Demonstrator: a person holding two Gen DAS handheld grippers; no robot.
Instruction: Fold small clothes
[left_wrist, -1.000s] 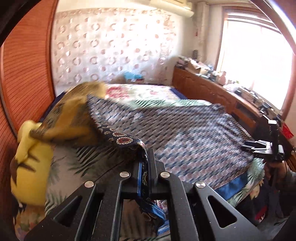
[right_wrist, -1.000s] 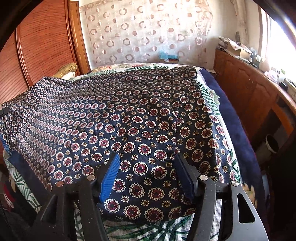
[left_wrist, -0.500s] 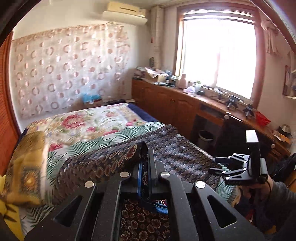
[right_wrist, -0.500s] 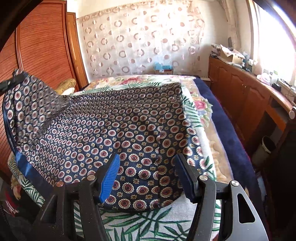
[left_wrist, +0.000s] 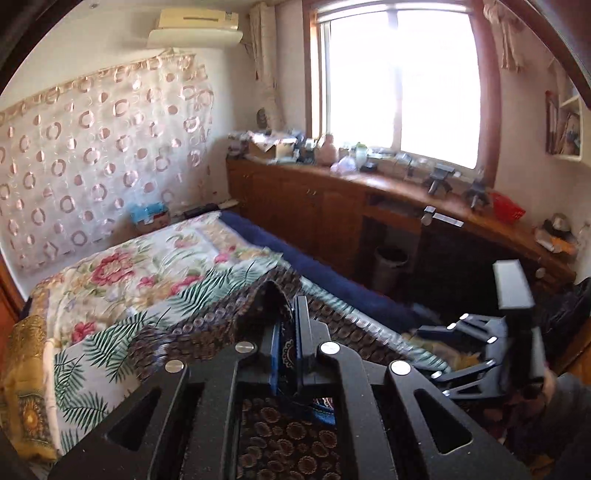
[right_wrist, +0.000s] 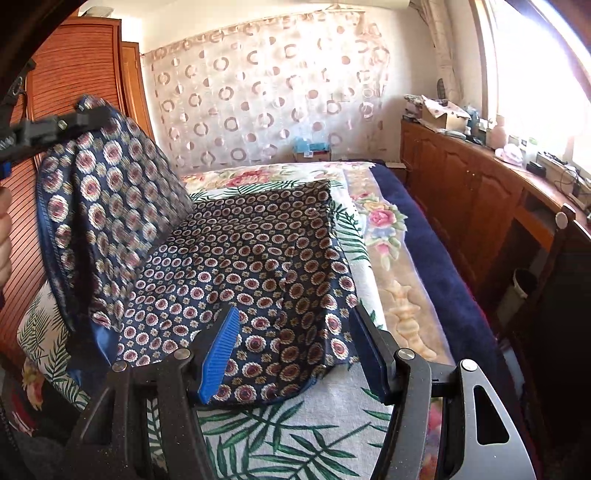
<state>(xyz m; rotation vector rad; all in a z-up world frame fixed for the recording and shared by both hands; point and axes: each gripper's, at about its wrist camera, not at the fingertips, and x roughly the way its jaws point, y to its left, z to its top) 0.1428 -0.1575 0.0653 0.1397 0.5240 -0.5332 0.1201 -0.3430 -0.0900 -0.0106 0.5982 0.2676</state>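
A navy garment with round medallion print (right_wrist: 258, 266) lies spread on the bed. My left gripper (left_wrist: 286, 332) is shut on its left edge and holds that side lifted high; in the right wrist view the left gripper (right_wrist: 70, 123) shows at the upper left with the cloth hanging from it. The garment (left_wrist: 221, 325) drapes away from the jaws in the left wrist view. My right gripper (right_wrist: 295, 347) is open and empty, just above the garment's near right corner. It also shows in the left wrist view (left_wrist: 476, 350) at the right.
The bed (right_wrist: 295, 435) has a floral and palm-leaf cover and a navy blanket edge (right_wrist: 436, 266). A wooden cabinet (right_wrist: 461, 184) with clutter runs along the right under the window. A wooden wardrobe (right_wrist: 81, 85) stands left. A bin (left_wrist: 391, 266) sits by the cabinet.
My left gripper has lifted the garment's left edge higher and carried it toward the right, folding that side up. The right gripper has stayed open over the near right corner.
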